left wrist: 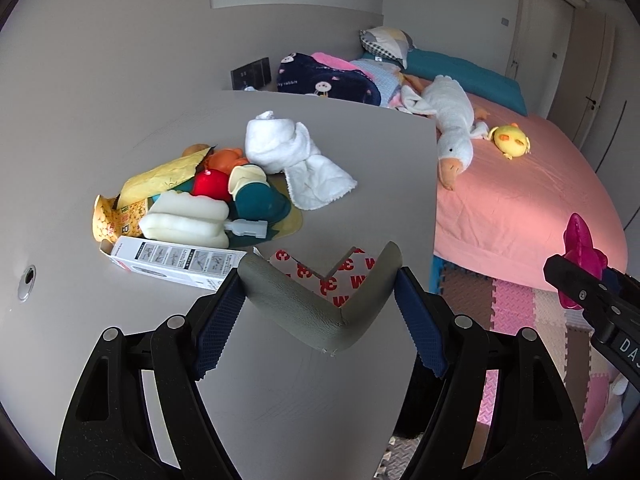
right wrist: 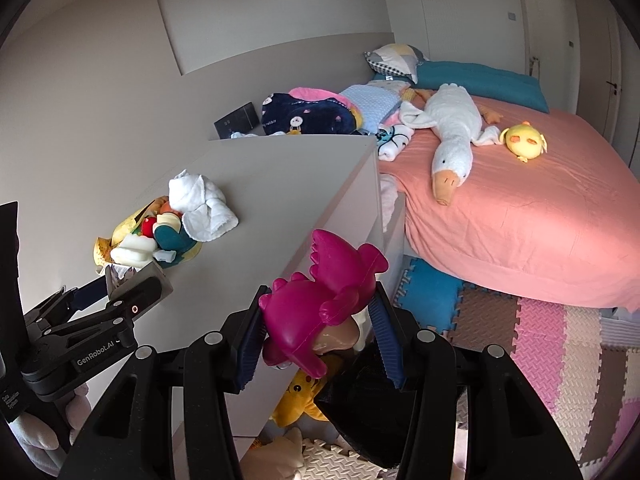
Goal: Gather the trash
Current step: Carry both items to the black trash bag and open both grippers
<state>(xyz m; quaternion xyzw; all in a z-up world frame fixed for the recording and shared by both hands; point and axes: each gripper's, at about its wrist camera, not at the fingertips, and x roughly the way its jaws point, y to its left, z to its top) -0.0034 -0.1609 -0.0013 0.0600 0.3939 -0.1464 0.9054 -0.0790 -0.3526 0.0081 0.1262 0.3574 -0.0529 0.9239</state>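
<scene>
Your left gripper (left wrist: 320,300) pinches a grey L-shaped corner guard (left wrist: 320,312) between its blue fingers (left wrist: 218,332) above the tabletop (left wrist: 300,384). Just beyond lie a white box (left wrist: 176,260) and a white towel (left wrist: 296,156).

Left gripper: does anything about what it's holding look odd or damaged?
The left gripper is shut on a grey foam corner guard, off any furniture edge. Its 3M adhesive backing is exposed, and the outer bend looks slightly nicked. Nothing spilled.
</scene>
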